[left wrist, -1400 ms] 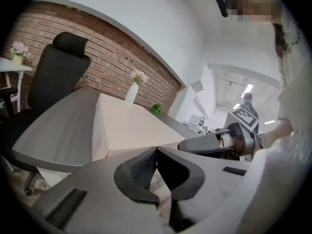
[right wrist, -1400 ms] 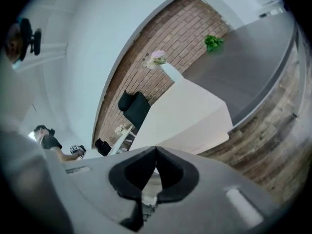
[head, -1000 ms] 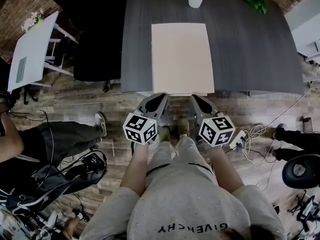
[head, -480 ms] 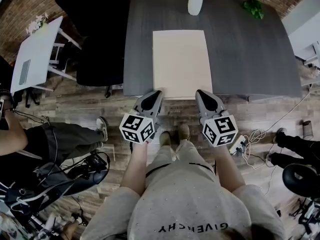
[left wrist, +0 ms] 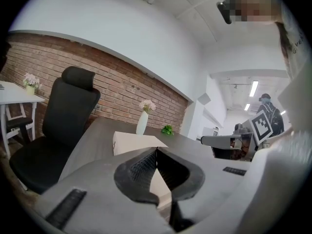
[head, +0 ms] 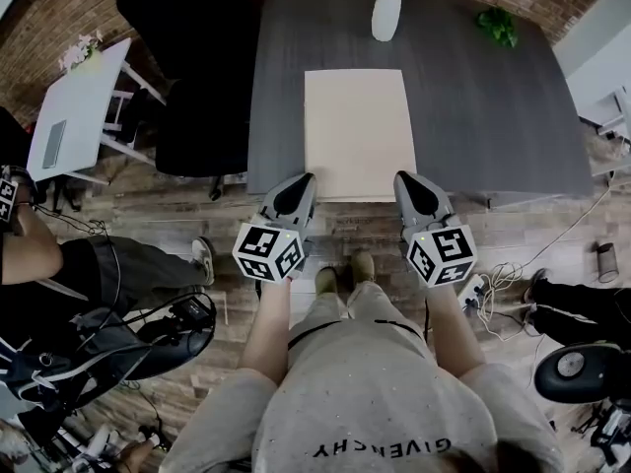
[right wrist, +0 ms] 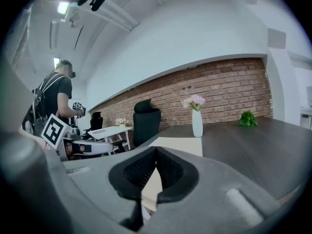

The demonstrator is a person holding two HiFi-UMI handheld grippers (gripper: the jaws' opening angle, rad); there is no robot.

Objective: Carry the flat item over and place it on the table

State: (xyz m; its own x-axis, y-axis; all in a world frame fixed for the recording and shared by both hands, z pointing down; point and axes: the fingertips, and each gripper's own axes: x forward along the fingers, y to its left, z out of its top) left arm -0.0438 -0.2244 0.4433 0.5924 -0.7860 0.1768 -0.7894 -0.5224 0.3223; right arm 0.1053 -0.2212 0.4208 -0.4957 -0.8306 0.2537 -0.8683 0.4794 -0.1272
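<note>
thin beige flat item [head: 360, 131], seemingly stiff and light, lying over the middle of the table [head: 493, 116] with its near edge at the table's front, where the left gripper [head: 300, 183] and right gripper [head: 408, 179] are clamped on its two corners, the sensible hold.

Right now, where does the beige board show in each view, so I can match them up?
Head view: beige board at upper centre, over the dark table.
Left gripper view: the board sits centre, just past the jaws.
Right gripper view: the board sits centre, past the jaws.
Shared landmark: white vase beyond the board's far end.
</note>
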